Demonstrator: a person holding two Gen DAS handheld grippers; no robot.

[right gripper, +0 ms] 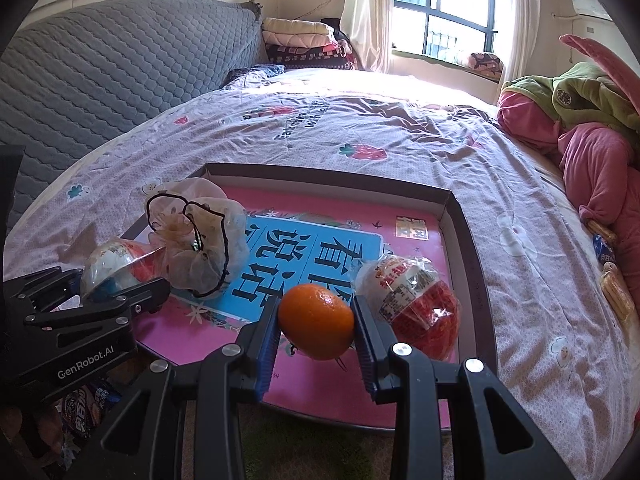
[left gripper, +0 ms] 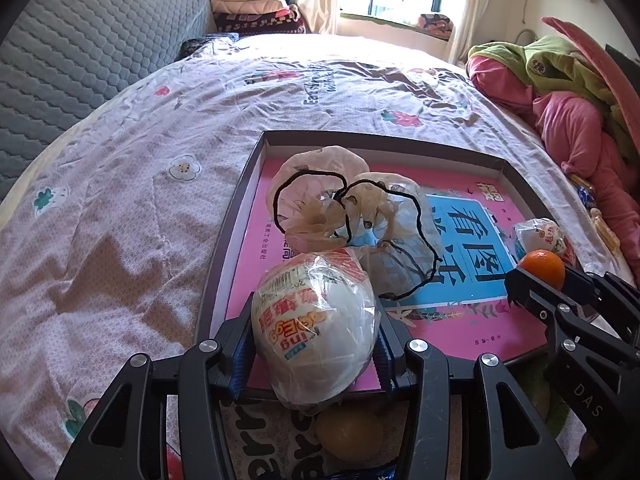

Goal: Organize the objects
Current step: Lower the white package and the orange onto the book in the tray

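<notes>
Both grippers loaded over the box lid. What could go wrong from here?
1. The orange is round and held only at its sides by the right gripper; it may roll once released on the flat tray.
2. The left gripper clamps a crinkly-wrapped egg toy; the film could let it slip.
3. The second wrapped egg lies right beside the orange, so setting down may knock it.

A wrapped white egg toy point(left gripper: 316, 328) and an orange point(right gripper: 316, 322) hang above the pink-floored tray point(right gripper: 468, 248).
</notes>
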